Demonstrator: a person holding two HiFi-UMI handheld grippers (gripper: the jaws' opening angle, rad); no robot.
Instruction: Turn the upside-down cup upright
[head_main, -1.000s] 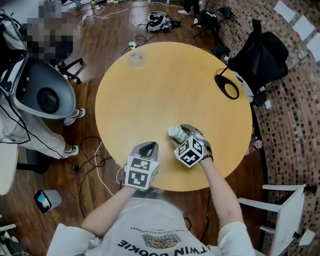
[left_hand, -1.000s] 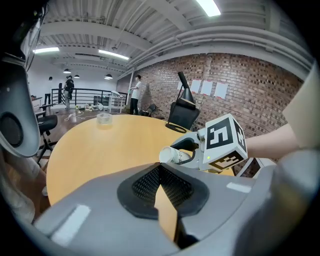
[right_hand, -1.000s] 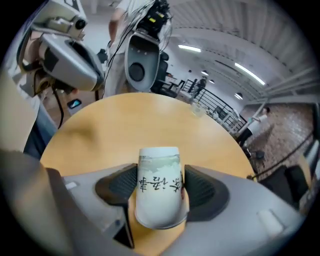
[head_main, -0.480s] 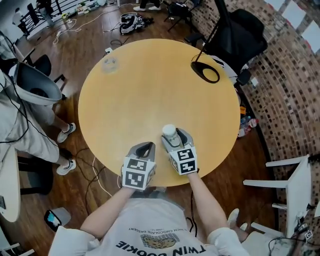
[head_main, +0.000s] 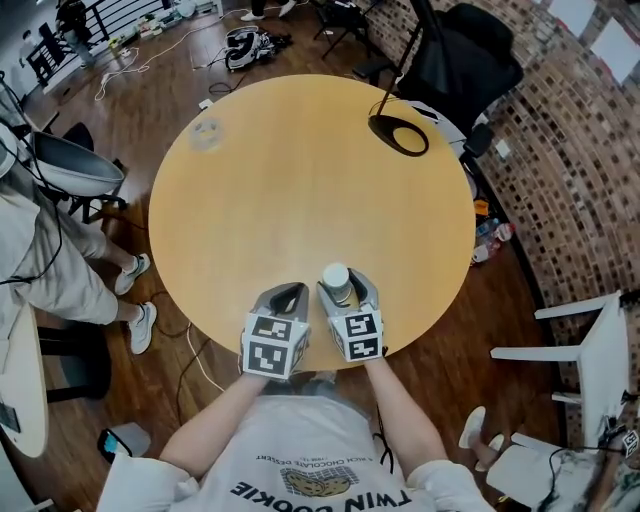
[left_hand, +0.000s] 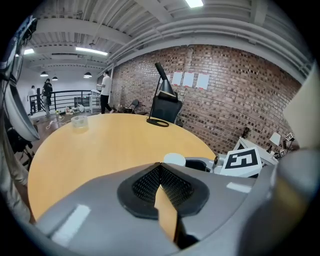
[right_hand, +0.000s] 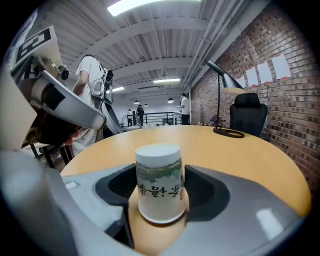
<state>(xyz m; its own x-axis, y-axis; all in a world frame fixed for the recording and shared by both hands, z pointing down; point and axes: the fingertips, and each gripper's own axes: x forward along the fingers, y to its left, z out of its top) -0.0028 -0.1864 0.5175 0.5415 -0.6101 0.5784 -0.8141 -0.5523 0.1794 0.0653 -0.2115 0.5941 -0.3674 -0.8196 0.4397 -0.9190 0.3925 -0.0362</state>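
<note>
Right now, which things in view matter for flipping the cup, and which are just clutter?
Job:
- paper cup, base up, held in the right gripper's jaws
- table

Lying about:
- desk lamp
- clear container at the far edge
- left gripper, jaws together, empty

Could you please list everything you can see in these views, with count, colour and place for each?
table: one, yellow, round, centre of the head view
paper cup: one, white with green print, near edge of the table
clear container: one, transparent, far left of the table
desk lamp: one, black, ring base at the table's far right
office chair: one, black, behind the lamp
white chair: one, white, on the floor at right
paper sheets: three, white, on the brick wall
bystander: one, pale trousers, left of the table
left claw: one, grey, jaws together, empty
right claw: one, grey, shut on the cup
</note>
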